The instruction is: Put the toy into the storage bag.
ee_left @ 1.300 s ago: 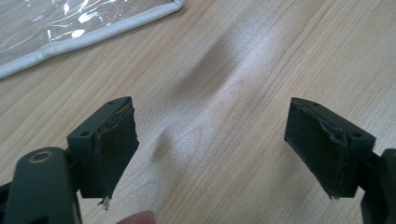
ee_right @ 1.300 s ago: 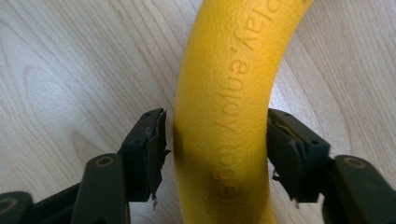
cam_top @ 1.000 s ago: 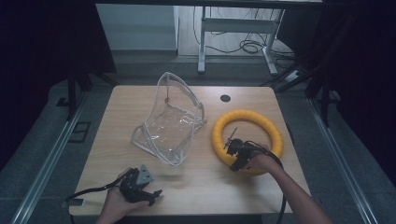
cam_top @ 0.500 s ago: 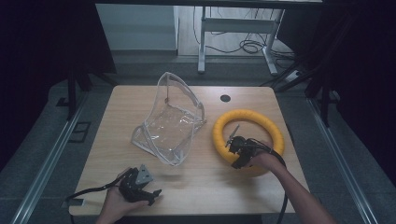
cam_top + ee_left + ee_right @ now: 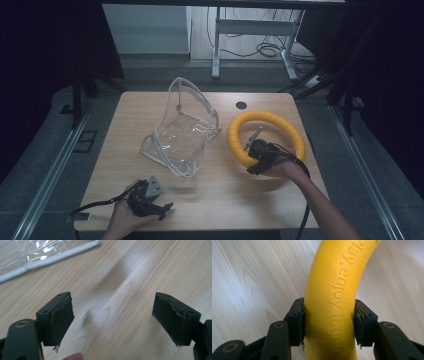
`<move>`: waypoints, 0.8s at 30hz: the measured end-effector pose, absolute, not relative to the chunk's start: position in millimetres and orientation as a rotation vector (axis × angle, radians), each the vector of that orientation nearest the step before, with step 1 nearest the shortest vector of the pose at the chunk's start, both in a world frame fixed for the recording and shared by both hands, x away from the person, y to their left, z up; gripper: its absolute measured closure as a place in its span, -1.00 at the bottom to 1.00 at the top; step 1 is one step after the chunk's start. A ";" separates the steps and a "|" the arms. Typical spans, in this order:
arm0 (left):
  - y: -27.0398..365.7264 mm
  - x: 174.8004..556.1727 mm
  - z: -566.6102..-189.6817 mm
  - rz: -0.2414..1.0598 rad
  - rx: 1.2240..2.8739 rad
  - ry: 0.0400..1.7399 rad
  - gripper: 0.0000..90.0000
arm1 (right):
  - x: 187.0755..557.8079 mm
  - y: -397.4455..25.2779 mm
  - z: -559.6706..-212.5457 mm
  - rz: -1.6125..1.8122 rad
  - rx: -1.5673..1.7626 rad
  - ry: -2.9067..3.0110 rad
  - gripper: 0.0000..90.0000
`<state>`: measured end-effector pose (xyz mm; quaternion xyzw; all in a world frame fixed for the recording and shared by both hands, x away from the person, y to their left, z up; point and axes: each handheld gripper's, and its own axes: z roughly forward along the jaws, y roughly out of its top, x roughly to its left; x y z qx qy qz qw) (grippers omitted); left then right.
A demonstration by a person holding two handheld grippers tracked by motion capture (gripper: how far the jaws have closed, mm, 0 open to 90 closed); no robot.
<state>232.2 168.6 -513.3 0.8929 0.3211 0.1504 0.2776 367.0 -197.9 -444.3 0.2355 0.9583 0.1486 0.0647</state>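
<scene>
Yellow foam ring (image 5: 265, 137) lies flat on the right half of the wooden surface (image 5: 225, 192), raised lettering along its tube. Right tool (image 5: 254, 161) clamps the ring's near-left arc, one jaw pressed on each side of the tube, foam slightly dented between them. Just left of the ring, a clear plastic bag (image 5: 182, 131) with white piping, partly propped open. Left tool (image 5: 157, 209) rests low at the surface's near-left edge, jaws spread wide over bare wood, holding nothing, well apart from the bag.
</scene>
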 end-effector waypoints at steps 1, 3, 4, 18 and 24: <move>168.6 232.3 -513.3 0.404 2.397 0.862 -0.62 | 366.9 -198.2 -441.1 0.473 0.714 2.875 0.12; 168.4 232.1 -513.0 0.404 2.398 0.862 -0.62 | 366.2 -197.7 -434.4 0.496 0.721 2.851 0.12; 168.5 232.0 -512.9 0.404 2.398 0.862 -0.62 | 366.0 -197.8 -430.4 0.513 0.725 2.841 0.12; 169.4 231.9 -511.9 0.411 2.395 0.862 -0.62 | 362.4 -202.3 -398.3 0.736 0.748 2.761 0.12; 169.1 232.1 -512.5 0.409 2.397 0.861 -0.62 | 361.4 -204.1 -390.0 0.830 0.756 2.737 0.12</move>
